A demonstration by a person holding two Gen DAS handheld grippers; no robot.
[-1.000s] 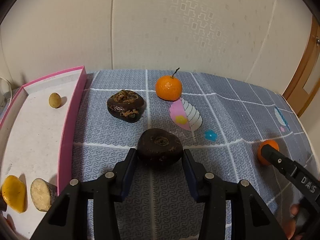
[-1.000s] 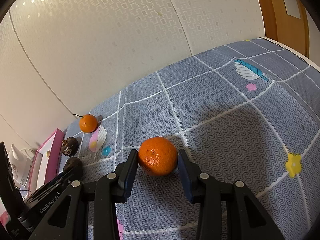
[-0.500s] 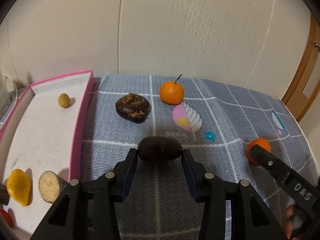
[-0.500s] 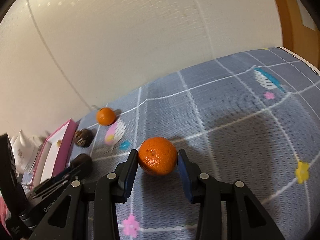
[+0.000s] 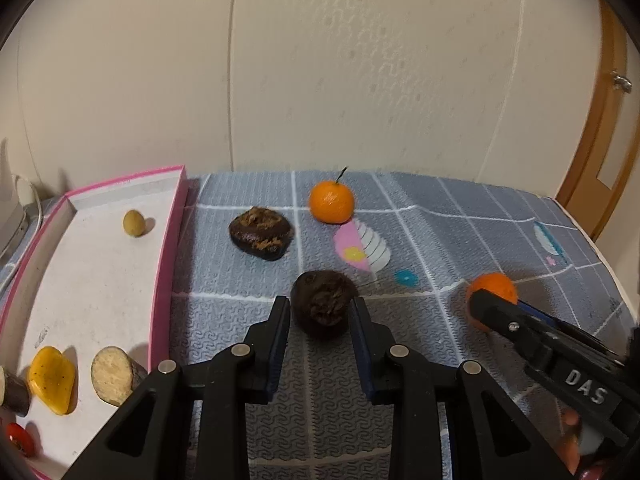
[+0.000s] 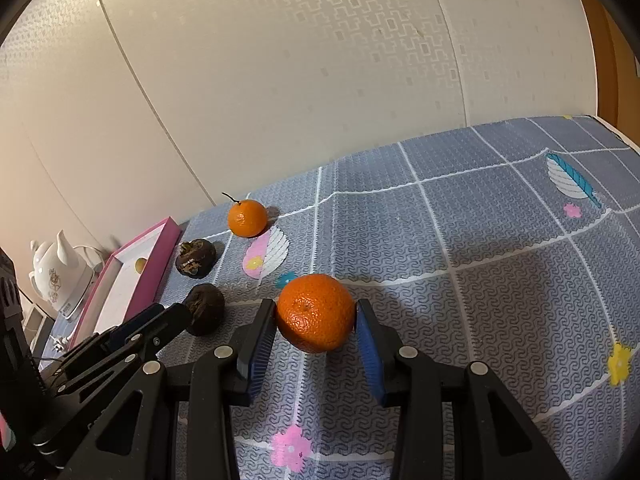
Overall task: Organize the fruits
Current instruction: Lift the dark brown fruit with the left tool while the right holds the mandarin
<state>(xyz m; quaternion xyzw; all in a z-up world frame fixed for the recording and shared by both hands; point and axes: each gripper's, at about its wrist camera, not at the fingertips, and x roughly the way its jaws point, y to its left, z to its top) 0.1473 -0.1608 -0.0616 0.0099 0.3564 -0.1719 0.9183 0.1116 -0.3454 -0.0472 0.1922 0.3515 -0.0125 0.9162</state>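
A dark brown fruit (image 5: 325, 300) sits between the blue pads of my left gripper (image 5: 320, 314). The jaws are closing and the pads press its sides just above the grey patterned mat (image 5: 420, 236). My right gripper (image 6: 316, 320) is shut on an orange mandarin (image 6: 314, 308), held a little above the mat. In the left wrist view that mandarin (image 5: 494, 285) shows at the right, behind a right fingertip (image 5: 486, 310). The right wrist view shows the dark fruit (image 6: 207, 307) at the left fingertips (image 6: 176, 316).
A second dark fruit with brown flecks (image 5: 261, 232) and a stemmed mandarin (image 5: 331, 202) lie farther back on the mat. A pink-rimmed tray (image 5: 164, 264) at the left holds a small tan ball (image 5: 134, 223), a yellow piece (image 5: 52, 378) and a cut slice (image 5: 112, 374). A white kettle (image 6: 56, 272) stands beyond it.
My left jaws have narrowed onto the dark fruit, which has turned between the pads. Both grippers have drawn back slightly. The right gripper has rolled, still gripping the mandarin.
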